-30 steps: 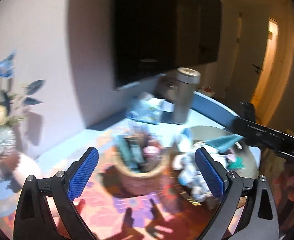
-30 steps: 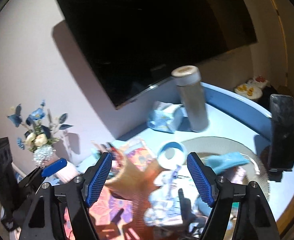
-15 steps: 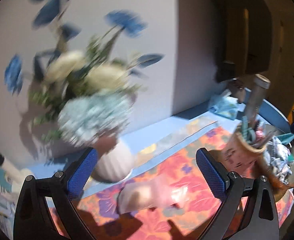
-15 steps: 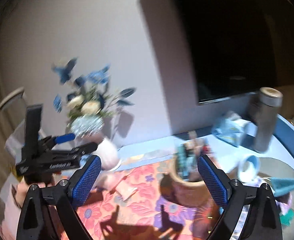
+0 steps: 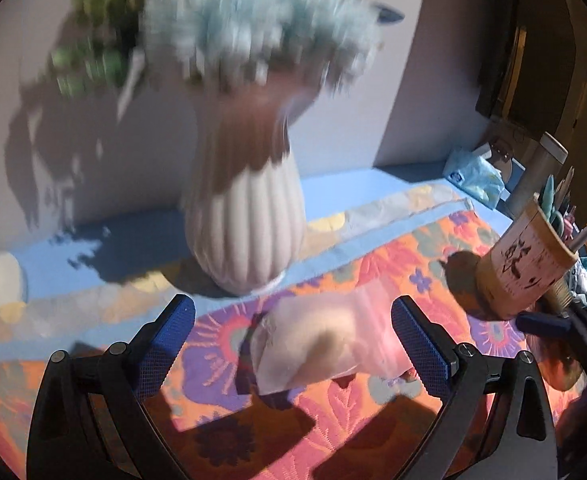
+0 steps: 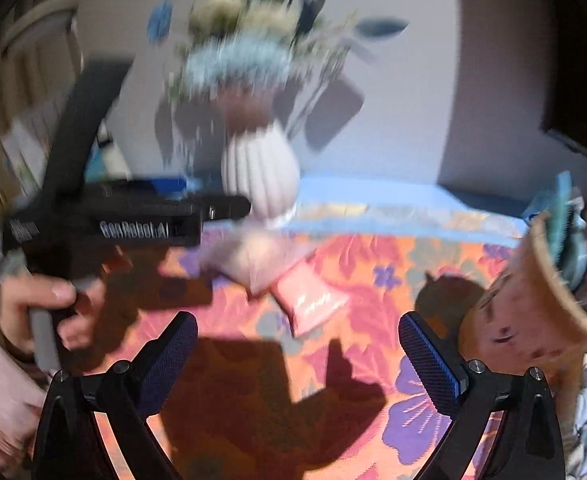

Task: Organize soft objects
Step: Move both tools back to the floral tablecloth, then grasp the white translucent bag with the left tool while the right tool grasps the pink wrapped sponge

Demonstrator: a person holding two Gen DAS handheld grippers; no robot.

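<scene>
A soft pale pink pouch [image 5: 325, 340] lies on the flowered cloth [image 5: 373, 420], just in front of a white ribbed vase [image 5: 249, 220]. My left gripper [image 5: 295, 336] is open and points down at the pouch, which lies between and a little beyond its blue pads without touching them. In the right wrist view the same pouch [image 6: 249, 260] has a glossy pink flap [image 6: 309, 300] toward me. My right gripper [image 6: 299, 360] hangs over bare cloth nearer than the pouch, its jaws opening with nothing between them. A hand [image 6: 33, 300] holds the left gripper [image 6: 229, 206] at the left.
The vase [image 6: 259, 172] holds blurred blue and white flowers close over the pouch. A tan pen holder [image 5: 525, 264] full of pens and scissors stands at the right, tilted in the right wrist view [image 6: 533, 300]. A blue tissue pack [image 5: 473, 180] and a metal flask [image 5: 537, 176] stand behind.
Both views swung left and down, from the pen holder and plate to the vase and pink pouch. The right jaws widened. The left jaws stayed wide.
</scene>
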